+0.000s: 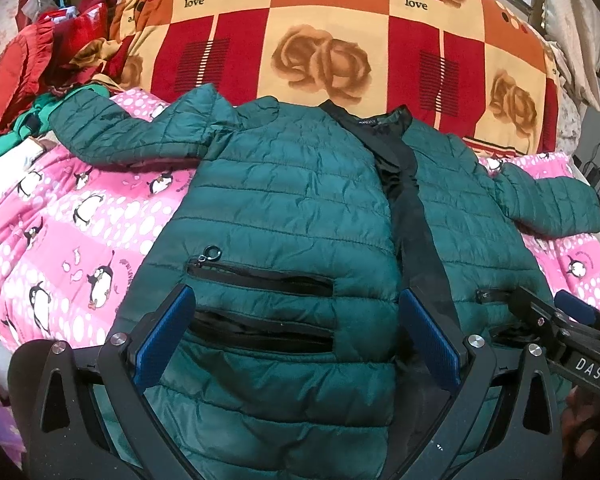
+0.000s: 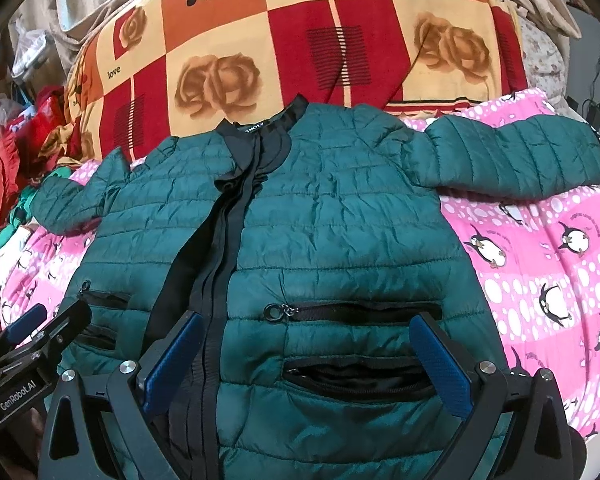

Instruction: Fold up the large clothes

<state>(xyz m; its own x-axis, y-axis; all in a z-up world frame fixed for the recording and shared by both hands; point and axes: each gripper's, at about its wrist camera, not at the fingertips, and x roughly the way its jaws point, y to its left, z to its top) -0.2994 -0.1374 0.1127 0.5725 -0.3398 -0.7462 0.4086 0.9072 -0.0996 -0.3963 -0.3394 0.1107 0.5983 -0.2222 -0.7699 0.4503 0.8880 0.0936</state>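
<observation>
Jacket (image 1: 300, 200), a dark green quilted puffer, lies front-up and spread flat across the middle of both views, collar toward the top of the frame and hem under the cameras. Its black zipper placket (image 1: 412, 208) runs down the centre, parted near the collar where a label shows. Both sleeves stretch outward: one sleeve (image 1: 132, 128) reaches the upper left of the left wrist view, the other sleeve (image 2: 516, 152) reaches the upper right of the right wrist view. Black zippered pockets (image 1: 260, 276) cross each front panel, one with a ring pull.

The left gripper (image 1: 296, 332) hovers over the lower part of one front panel, its blue-padded jaws spread wide and holding nothing. The right gripper (image 2: 308, 356) sits likewise over the other panel, jaws wide apart and empty.

The jacket rests on a pink penguin-print blanket (image 1: 60, 240) covering the bed. Beyond the collar rises a red, orange and cream checked blanket (image 1: 320, 20) printed with roses and the word "love". Red and green clothes (image 1: 32, 64) are heaped at the upper left.
</observation>
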